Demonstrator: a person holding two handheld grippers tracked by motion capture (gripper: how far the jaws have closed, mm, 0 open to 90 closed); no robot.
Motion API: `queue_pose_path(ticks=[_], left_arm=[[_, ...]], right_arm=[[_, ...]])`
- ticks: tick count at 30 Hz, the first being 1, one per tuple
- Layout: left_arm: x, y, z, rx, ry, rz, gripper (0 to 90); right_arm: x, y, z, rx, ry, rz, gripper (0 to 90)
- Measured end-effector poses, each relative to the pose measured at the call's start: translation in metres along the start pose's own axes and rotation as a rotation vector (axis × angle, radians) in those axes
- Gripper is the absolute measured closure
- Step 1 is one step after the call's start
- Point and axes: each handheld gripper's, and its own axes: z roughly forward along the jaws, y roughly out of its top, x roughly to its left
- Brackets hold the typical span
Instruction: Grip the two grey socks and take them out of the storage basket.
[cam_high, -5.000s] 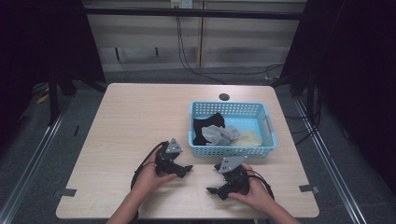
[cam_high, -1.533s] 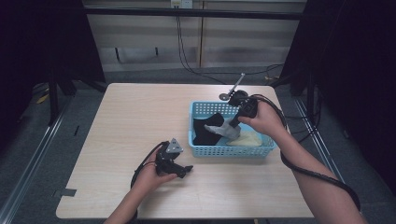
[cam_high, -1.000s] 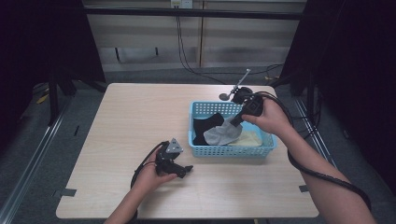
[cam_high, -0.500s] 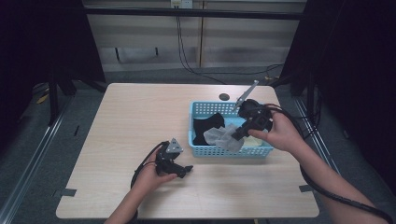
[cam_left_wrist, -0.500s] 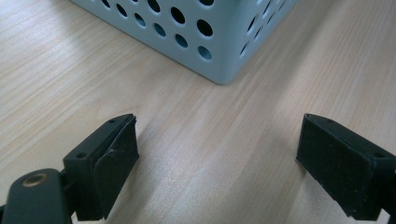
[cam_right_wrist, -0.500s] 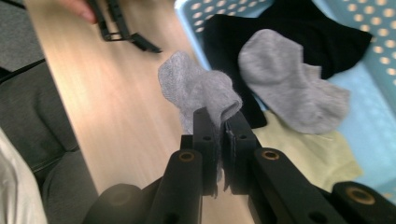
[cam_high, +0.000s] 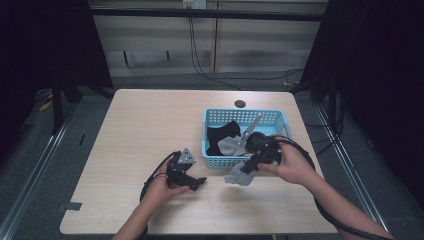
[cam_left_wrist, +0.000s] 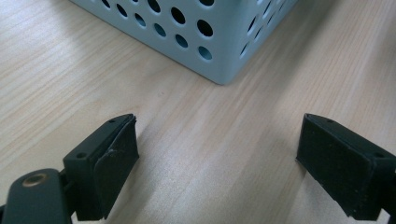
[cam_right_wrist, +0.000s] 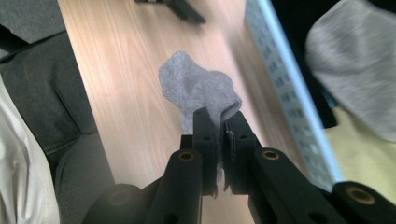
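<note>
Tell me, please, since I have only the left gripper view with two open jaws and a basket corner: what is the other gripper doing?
Observer: The right gripper is shut on a grey sock, held outside the blue basket.
Operator: Thank you. Is the sock above the table?
Observer: Yes, it hangs over the table, just in front of the basket.
Operator: Is anything left inside?
Observer: Another grey sock and a black cloth.
</note>
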Motion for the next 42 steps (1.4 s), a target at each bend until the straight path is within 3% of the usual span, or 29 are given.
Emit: queue_pose_path(ticks=[8,11,13,20,22,32,42], left_arm=[[0.000,0.000,-0.001,0.008,-0.001,0.007,11.8],[0.000,0.000,-0.001,0.008,-0.001,0.007,11.7],[0.000,0.000,-0.001,0.008,-0.001,0.008,11.7],[0.000,0.000,-0.001,0.009,-0.001,0.008,11.8],[0.000,0.000,-0.001,0.009,-0.001,0.008,11.8],[0.000,0.000,0.000,0.000,0.000,-0.001,11.8],[0.000,0.000,0.000,0.000,0.000,0.001,11.8]], right_arm=[[-0.001,-0.005,0.041,0.063,0.020,0.007,84.5],[-0.004,-0.006,0.048,0.063,0.019,-0.009,83.4],[-0.004,-0.007,0.050,0.055,0.022,0.008,80.2],[-0.002,-0.008,0.039,0.029,-0.007,0.018,65.3],[-0.003,-0.008,0.035,0.023,-0.008,0.004,64.2],[-0.002,-0.008,0.018,-0.008,-0.034,0.022,55.8],[-0.027,0.005,-0.003,-0.077,-0.105,0.063,49.7]])
